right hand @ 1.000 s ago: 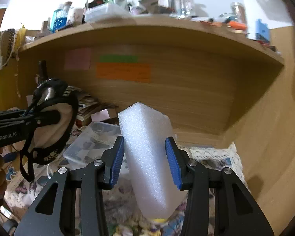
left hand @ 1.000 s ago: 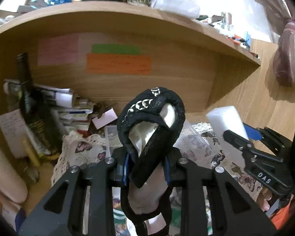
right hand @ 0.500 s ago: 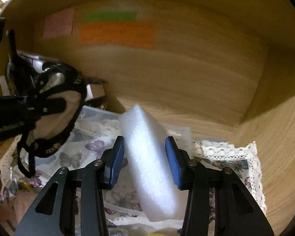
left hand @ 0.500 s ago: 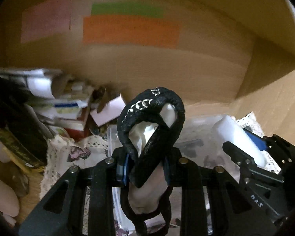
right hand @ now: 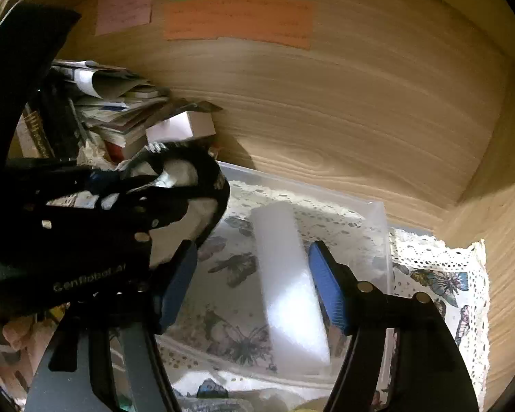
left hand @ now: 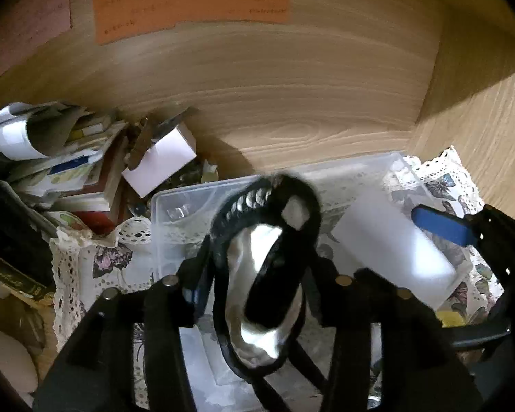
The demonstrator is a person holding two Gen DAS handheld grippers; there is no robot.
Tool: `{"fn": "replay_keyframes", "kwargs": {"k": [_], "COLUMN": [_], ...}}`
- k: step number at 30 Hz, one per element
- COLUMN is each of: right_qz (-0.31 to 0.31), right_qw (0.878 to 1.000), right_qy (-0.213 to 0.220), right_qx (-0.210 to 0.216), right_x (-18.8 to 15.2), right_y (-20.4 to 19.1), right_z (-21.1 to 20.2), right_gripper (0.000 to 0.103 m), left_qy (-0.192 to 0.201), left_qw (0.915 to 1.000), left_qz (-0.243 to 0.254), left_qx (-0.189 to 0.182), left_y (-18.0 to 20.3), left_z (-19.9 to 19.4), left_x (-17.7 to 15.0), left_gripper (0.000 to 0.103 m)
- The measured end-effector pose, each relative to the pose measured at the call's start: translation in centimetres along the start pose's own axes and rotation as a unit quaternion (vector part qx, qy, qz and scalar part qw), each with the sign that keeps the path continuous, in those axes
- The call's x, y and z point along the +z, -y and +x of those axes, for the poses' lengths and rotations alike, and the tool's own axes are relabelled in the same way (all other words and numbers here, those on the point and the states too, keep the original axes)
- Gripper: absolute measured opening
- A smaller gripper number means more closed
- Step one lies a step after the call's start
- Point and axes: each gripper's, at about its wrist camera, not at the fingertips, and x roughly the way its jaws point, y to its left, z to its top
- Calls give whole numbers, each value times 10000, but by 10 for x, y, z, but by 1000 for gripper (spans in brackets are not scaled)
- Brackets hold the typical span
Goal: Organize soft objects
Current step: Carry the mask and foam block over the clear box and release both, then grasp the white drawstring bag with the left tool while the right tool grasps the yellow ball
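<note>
My left gripper [left hand: 257, 285] is shut on a black and white fabric mask with straps [left hand: 264, 250] and holds it over a clear plastic box [left hand: 175, 206]. It also shows in the right wrist view, where the mask [right hand: 189, 175] sits at the left. My right gripper [right hand: 254, 285] is open. The white foam block [right hand: 288, 285] lies between its blue pads [right hand: 326, 288], apart from both, inside the clear box [right hand: 377, 226]. In the left wrist view the foam block [left hand: 391, 250] lies at the right of the box.
A lace butterfly cloth [right hand: 439, 285] lies under the box. A pile of books and papers [left hand: 61, 171] and a small white carton [left hand: 161, 161] stand at the left. The wooden back wall [left hand: 292, 79] bears coloured notes [right hand: 237, 20]. A wooden side wall [right hand: 504, 240] closes the right.
Both grippers moved forward and down over the clear box. My right gripper opened and let the foam block go into the box. My left gripper still holds the mask.
</note>
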Motion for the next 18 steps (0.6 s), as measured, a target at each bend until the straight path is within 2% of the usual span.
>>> {"fn": "replay_keyframes", "kwargs": {"k": [5,9,12,16,18], "right_qz": [-26,93,104,155,199], "right_qw": [9998,9986,9966,9935,9924], "right_qy": [190,515,790,1082,1158], "right_qx": [-48,-95,-203,-327,-353], "right_x": [-5,-8,-14,-26,-32], "right_y": [5,9,9,11,14], "right_z": [-21,-56,-84,-116,-126], "right_gripper": [69,74,82,83,83], "left_qy": [332,809,1163,1414,1474], "left_qw": [9994,9964,9926,9892,9884], "left_qz": [50,163,270,285,250], "left_qx": [63,177,209,244,281], "left_y": [-1,4,8,9,7], "left_z": [-29,-70,-103,-132,-143], "left_x": [5,0,-13,-31,-42], "left_gripper": [60,73,83,96,99]}}
